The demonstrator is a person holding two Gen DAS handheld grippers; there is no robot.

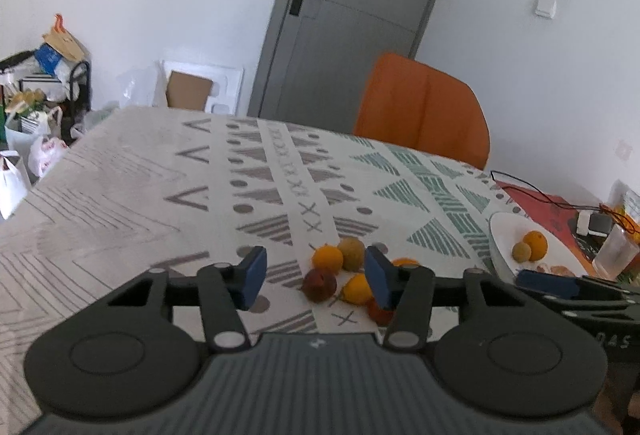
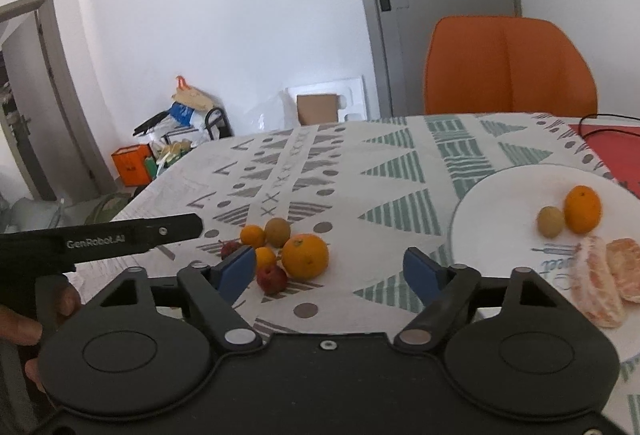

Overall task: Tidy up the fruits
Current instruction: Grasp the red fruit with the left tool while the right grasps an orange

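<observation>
A cluster of fruit lies on the patterned tablecloth: a big orange, small oranges, a kiwi and red fruits. The cluster also shows in the left wrist view, with a red fruit and a kiwi. A white plate to the right holds an orange, a kiwi and peeled orange pieces. My left gripper is open just before the cluster. My right gripper is open, between cluster and plate.
An orange chair stands at the table's far side. A red mat with a black cable, a glass and small devices lie beyond the plate. Bags and boxes clutter the floor by the wall.
</observation>
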